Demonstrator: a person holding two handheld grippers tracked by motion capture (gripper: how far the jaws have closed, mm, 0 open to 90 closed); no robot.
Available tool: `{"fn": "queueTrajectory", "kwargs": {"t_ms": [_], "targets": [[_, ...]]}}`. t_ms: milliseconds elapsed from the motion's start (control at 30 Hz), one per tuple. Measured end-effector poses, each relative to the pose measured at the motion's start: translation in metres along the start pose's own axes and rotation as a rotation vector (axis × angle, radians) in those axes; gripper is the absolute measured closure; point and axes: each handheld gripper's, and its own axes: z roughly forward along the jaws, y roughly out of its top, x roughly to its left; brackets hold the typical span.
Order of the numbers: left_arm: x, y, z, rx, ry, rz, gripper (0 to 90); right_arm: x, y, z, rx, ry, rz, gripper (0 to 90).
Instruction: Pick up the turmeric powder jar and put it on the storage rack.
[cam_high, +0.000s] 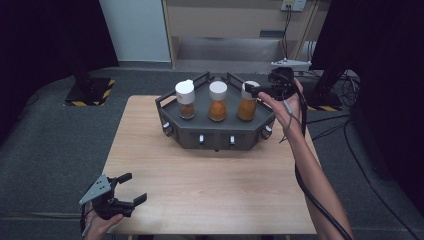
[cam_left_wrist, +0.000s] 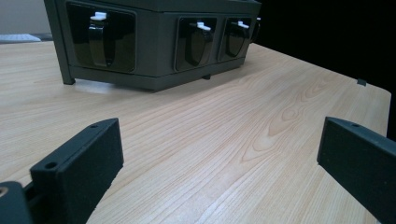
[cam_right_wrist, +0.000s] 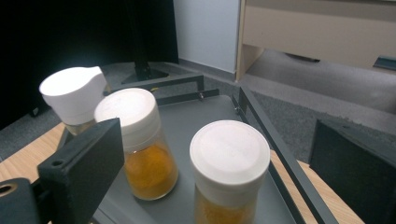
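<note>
Three white-capped jars of orange powder stand in a row on a dark grey tray (cam_high: 215, 136): a left jar (cam_high: 185, 100), a middle jar (cam_high: 218, 102) and a right jar (cam_high: 247, 106). My right gripper (cam_high: 261, 91) is held level at the right jar's cap, open. In the right gripper view that jar (cam_right_wrist: 229, 163) stands between the wide-apart jaws of the gripper (cam_right_wrist: 215, 154), and neither pad touches it. The middle jar (cam_right_wrist: 140, 140) and the far jar (cam_right_wrist: 74, 100) are behind it. My left gripper (cam_high: 135, 187) is open over the table's near left corner, with nothing in it.
The tray's front wall carries several knobs (cam_left_wrist: 198, 39) that face the left gripper (cam_left_wrist: 222, 140). Raised rails (cam_right_wrist: 275, 135) run around the tray's back and sides. Light wooden tabletop (cam_high: 210, 185) stretches between the tray and the near edge. Cables lie on the floor at the right.
</note>
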Motion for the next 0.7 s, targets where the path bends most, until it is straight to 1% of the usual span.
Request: {"fn": "queueTrajectory", "kwargs": {"t_ms": [133, 233, 300, 433, 500, 567, 600, 633, 700], "targets": [[-0.001, -0.001, -0.002, -0.005, 0.01, -0.008, 0.0, 0.002, -0.008, -0.009, -0.019, 0.014, -0.006, 2.9], [-0.003, -0.001, -0.003, -0.01, 0.012, -0.006, 0.0, 0.005, -0.013, -0.014, -0.023, 0.018, -0.018, 2.9], [-0.003, -0.002, -0.003, -0.012, 0.014, -0.008, 0.0, 0.006, -0.017, -0.018, -0.026, 0.03, -0.022, 3.0], [-0.002, -0.003, -0.004, -0.015, 0.02, -0.014, 0.0, 0.011, -0.032, -0.029, -0.056, 0.056, -0.026, 3.5], [-0.003, -0.003, -0.005, -0.012, 0.024, -0.014, 0.0, 0.013, -0.037, -0.033, -0.062, 0.068, -0.036, 3.5], [-0.003, -0.003, -0.005, -0.013, 0.026, -0.016, 0.0, 0.019, -0.043, -0.039, -0.072, 0.069, -0.051, 3.6], [-0.003, -0.003, -0.006, -0.012, 0.029, -0.014, 0.0, 0.019, -0.045, -0.041, -0.076, 0.076, -0.052, 3.6], [-0.003, -0.003, -0.006, -0.013, 0.03, -0.014, 0.0, 0.021, -0.048, -0.044, -0.082, 0.093, -0.06, 3.4], [-0.003, -0.004, -0.007, -0.014, 0.034, -0.019, 0.0, 0.026, -0.053, -0.049, -0.09, 0.096, -0.077, 3.4]]}}
